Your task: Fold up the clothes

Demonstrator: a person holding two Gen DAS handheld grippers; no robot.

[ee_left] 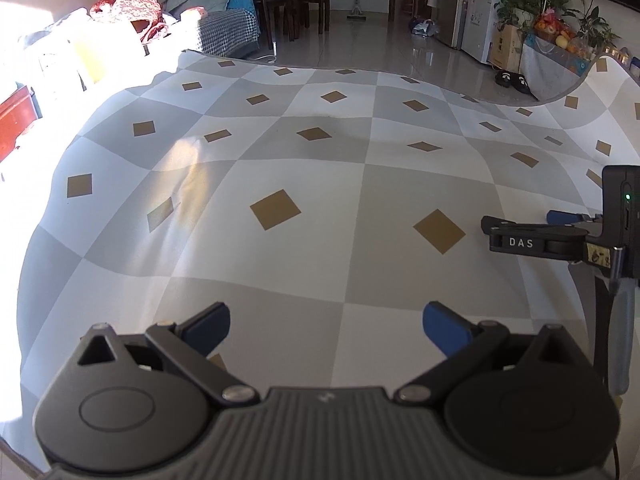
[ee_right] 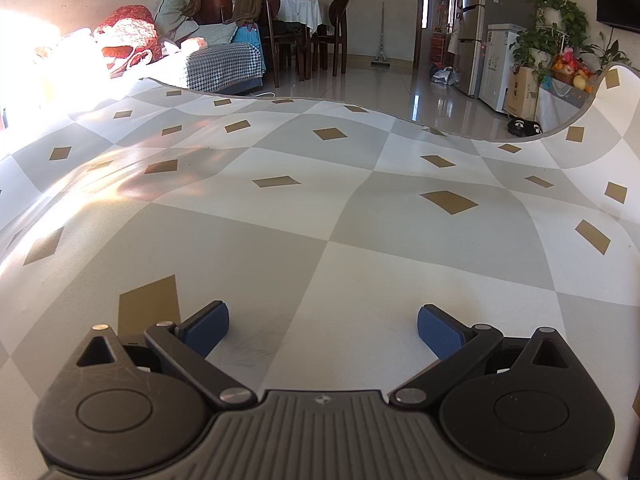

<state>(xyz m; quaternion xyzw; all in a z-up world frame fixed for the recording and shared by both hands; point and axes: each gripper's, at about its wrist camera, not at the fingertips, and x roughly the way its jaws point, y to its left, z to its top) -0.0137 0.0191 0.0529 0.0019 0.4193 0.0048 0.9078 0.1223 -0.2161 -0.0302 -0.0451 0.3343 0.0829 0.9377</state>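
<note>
A: What did the left wrist view catch that the right one missed?

B: The right gripper (ee_left: pixel 516 222) itself, seen side-on at the right edge with "DAS" on its arm and a green light on its body. The right wrist view showed only its own gripper (ee_right: pixel 323 330), fingers (ee_right: pixel 210 326) spread wide and grasping nothing, low over the bench (ee_right: pixel 280 240).

A: And the left gripper (ee_left: pixel 326 330)?

B: Released as well, blue pads wide apart, empty, above the same checked grey-and-white cover with tan diamonds.

A: Where were the clothes?

B: None lay on the bench. The only garments were a heap (ee_left: pixel 128 4) on the sofa (ee_left: pixel 228 32) beyond the far left edge, a red-and-white patterned piece on top; sun glare washed out the rest. The right view showed the same pile (ee_right: pixel 128 32), and a brown garment (ee_right: pixel 248 6) draped over a chair.
</note>
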